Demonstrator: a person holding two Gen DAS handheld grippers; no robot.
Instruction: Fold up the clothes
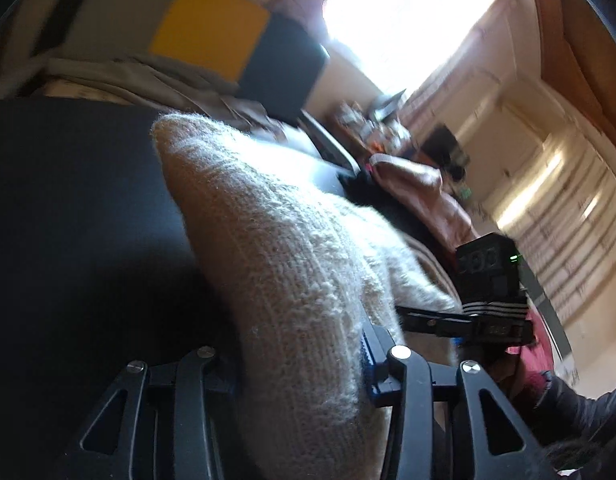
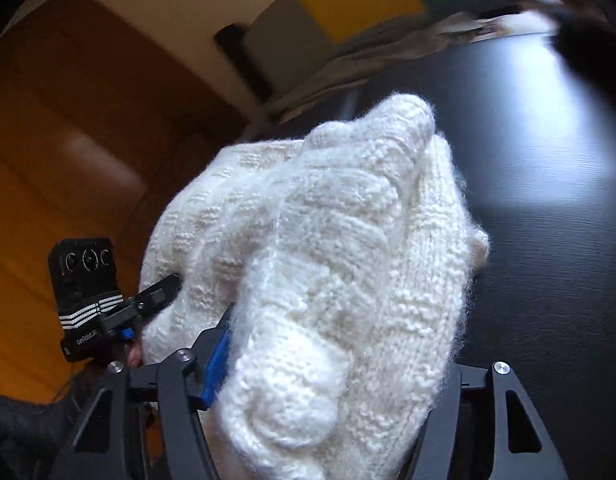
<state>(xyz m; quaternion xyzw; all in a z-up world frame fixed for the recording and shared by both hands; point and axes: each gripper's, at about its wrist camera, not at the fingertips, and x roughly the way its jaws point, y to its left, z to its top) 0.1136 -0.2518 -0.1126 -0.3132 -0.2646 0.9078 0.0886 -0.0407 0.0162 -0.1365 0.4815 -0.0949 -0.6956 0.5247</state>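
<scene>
A cream knitted sweater [image 1: 275,240] is lifted in a bunch over the black table [image 1: 67,200]. In the left wrist view the thick knit fills the gap of my left gripper [image 1: 303,364], and a blue pad [image 1: 368,364] presses into it. In the right wrist view the same sweater [image 2: 328,220] is wadded between the fingers of my right gripper [image 2: 336,364], with a blue pad [image 2: 217,360] against it. Each gripper shows in the other's view: the right gripper [image 1: 428,320] at the knit's right edge, the left gripper [image 2: 159,292] at its left edge. All fingertips are buried in the wool.
A pile of grey clothes [image 1: 147,76] lies at the table's far edge, below a yellow, grey and dark panel [image 1: 207,28]. A pinkish-brown garment [image 1: 420,184] lies to the right. A wooden door [image 2: 67,120] stands at left, and the black table [image 2: 548,200] stretches right.
</scene>
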